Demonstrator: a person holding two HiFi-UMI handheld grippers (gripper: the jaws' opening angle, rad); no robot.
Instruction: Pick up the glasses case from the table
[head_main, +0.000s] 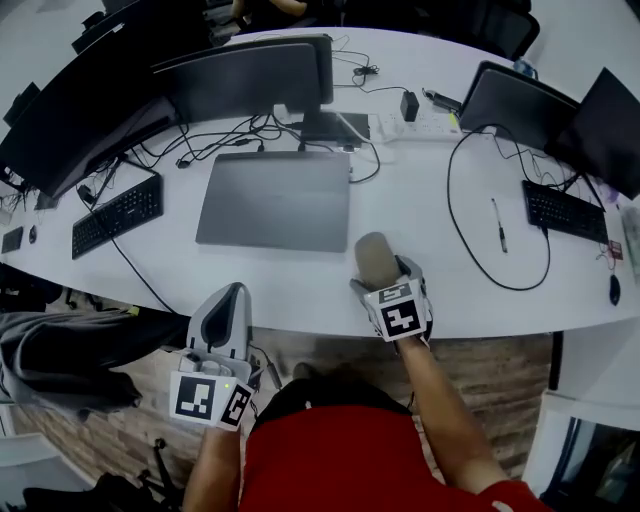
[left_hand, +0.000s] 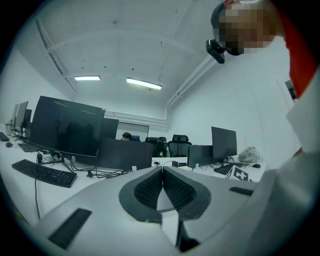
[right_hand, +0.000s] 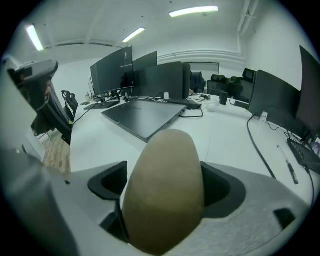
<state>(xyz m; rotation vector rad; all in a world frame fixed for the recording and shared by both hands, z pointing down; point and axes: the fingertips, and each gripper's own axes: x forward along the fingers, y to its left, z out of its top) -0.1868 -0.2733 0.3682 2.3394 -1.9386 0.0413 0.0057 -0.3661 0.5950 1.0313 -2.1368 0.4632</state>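
The tan, oval glasses case (head_main: 375, 257) lies on the white table (head_main: 300, 285) near its front edge, just right of the closed laptop. My right gripper (head_main: 386, 276) slants down over it, and the case (right_hand: 165, 190) fills the space between the wide-spread jaws of this gripper (right_hand: 166, 186). A dark gap shows beside the left pad, so I see no pressing grip. My left gripper (head_main: 233, 297) hovers level in front of the table edge, off to the left. Its ribbed pads (left_hand: 150, 187) meet, with nothing between them.
A closed grey laptop (head_main: 275, 200) lies in the middle of the table. Behind it stand dark monitors (head_main: 250, 75). A keyboard (head_main: 118, 213) is at the left. A black cable loop (head_main: 470, 250) and a pen (head_main: 497, 225) lie to the right, and a power strip (head_main: 415, 125) at the back.
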